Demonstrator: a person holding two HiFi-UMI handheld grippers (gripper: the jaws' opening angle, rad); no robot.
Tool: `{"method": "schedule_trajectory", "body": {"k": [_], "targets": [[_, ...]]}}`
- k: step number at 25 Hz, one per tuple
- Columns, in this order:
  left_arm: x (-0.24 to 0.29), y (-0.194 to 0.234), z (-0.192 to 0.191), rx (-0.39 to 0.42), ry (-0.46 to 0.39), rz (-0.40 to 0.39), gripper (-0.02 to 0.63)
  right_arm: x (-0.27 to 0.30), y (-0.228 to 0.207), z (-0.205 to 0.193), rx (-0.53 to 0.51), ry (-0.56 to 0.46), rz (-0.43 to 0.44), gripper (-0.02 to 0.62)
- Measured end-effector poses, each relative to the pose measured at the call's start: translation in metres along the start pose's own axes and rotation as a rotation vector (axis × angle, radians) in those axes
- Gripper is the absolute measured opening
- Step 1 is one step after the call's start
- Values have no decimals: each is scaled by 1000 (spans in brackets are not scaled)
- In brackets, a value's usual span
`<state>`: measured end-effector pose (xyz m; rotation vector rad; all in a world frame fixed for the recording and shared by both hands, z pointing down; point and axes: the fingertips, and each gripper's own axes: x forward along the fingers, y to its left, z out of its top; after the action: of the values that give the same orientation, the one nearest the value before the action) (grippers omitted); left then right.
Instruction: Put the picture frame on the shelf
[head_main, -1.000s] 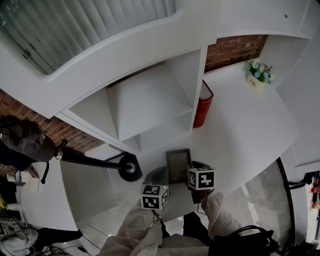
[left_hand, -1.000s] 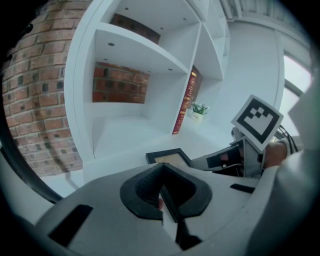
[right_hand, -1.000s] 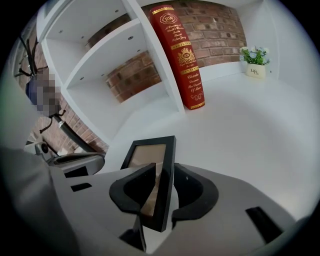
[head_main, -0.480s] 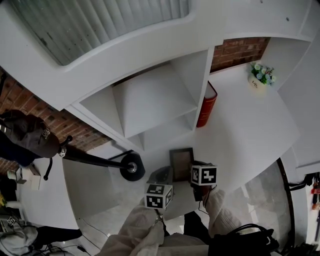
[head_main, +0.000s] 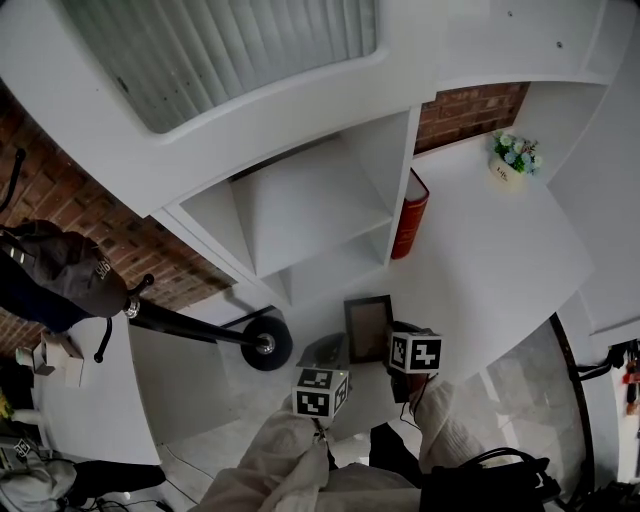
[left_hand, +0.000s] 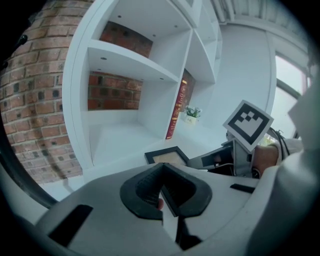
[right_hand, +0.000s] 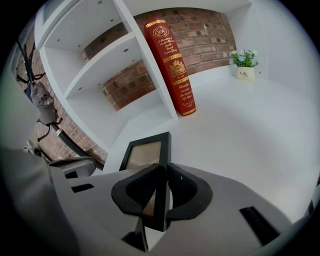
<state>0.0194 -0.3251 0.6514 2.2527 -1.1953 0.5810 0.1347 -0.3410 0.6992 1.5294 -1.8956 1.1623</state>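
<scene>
Right gripper view — right hand-held gripper (right_hand: 164, 172) clamped on picture frame (right_hand: 147, 152); left hand-held gripper (left_hand: 162, 172) closed, empty; red book (right_hand: 172, 65) lettering unreadable

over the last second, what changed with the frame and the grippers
Very little. The right gripper, shut on the picture frame, has edged it slightly toward the red book and the shelf. The left gripper drifted along beside it. Nothing was grasped or released. The book and flower pot stayed put.

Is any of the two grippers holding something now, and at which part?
The right gripper holds the picture frame, jaws shut on its black side edge. The left gripper holds nothing; its jaws are together.
</scene>
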Motion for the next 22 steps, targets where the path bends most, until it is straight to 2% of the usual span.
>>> {"method": "schedule_trajectory", "body": {"k": [6, 12, 22], "targets": [[-3, -12, 20, 30, -38, -45, 9, -38, -11, 21, 37, -112, -45, 75], [-12, -51, 51, 104, -110, -146, 8, -94, -24, 39, 83, -250, -114, 75], [-36, -99, 80, 192, -188, -274, 9, -168, -32, 39, 121, -391, -227, 75]]}}
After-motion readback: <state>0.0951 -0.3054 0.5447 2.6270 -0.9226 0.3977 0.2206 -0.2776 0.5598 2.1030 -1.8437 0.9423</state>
